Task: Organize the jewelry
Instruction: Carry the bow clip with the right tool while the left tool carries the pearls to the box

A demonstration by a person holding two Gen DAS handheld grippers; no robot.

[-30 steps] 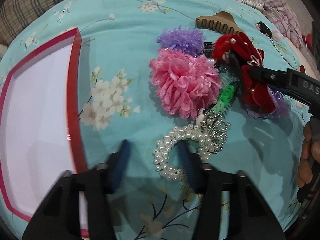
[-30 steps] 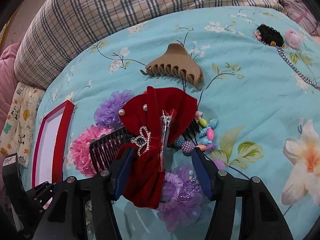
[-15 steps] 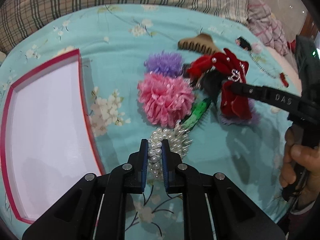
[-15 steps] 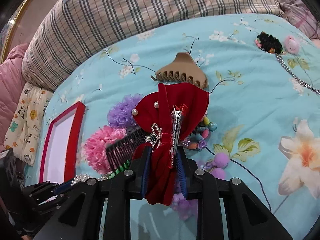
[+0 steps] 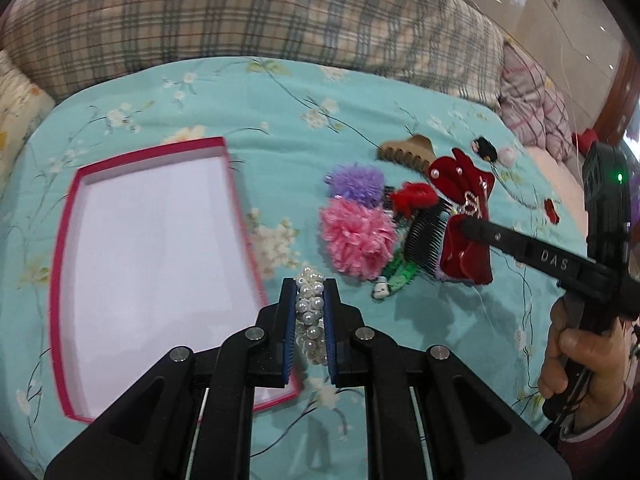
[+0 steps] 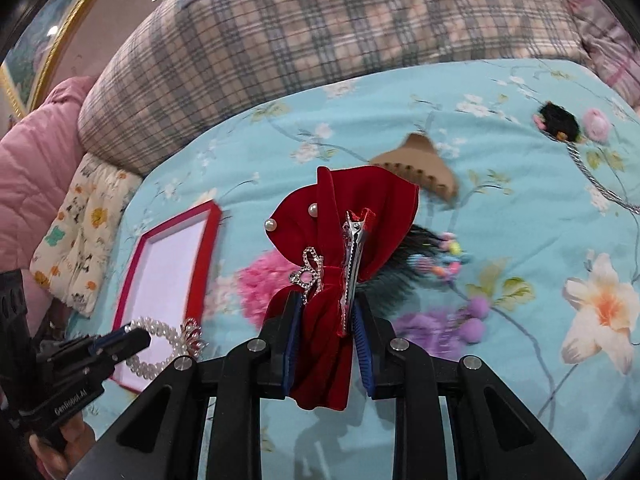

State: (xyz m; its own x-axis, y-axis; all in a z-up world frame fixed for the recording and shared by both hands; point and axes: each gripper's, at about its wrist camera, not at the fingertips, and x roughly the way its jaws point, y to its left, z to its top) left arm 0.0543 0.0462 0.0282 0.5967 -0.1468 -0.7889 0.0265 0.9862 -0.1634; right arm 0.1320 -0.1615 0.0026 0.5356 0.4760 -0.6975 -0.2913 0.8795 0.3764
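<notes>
The left tongs (image 5: pixel 310 312), black with blue ribbed pads, are clamped on a white pearl-bead bracelet (image 5: pixel 310 316) whose strand runs lengthwise between the pads, lifted beside the near corner of a shallow rectangular box with a red rim and white lining (image 5: pixel 228 168). The right tongs (image 6: pixel 325 336) are clamped on a red velvet bow hair clip (image 6: pixel 348 208) dotted with pearls, a rhinestone ornament and a toothed silver clip; its long axis points up and away along the tongs. Below lie a fluffy pink lace flower (image 5: pixel 356 236), a purple lace flower (image 5: pixel 356 180), a black plastic comb (image 5: pixel 426 236) and a tan claw clip (image 5: pixel 408 152). All rest on a bed covered by a turquoise floral sheet (image 5: pixel 280 100), with a plaid quilt (image 5: pixel 240 20) behind.
</notes>
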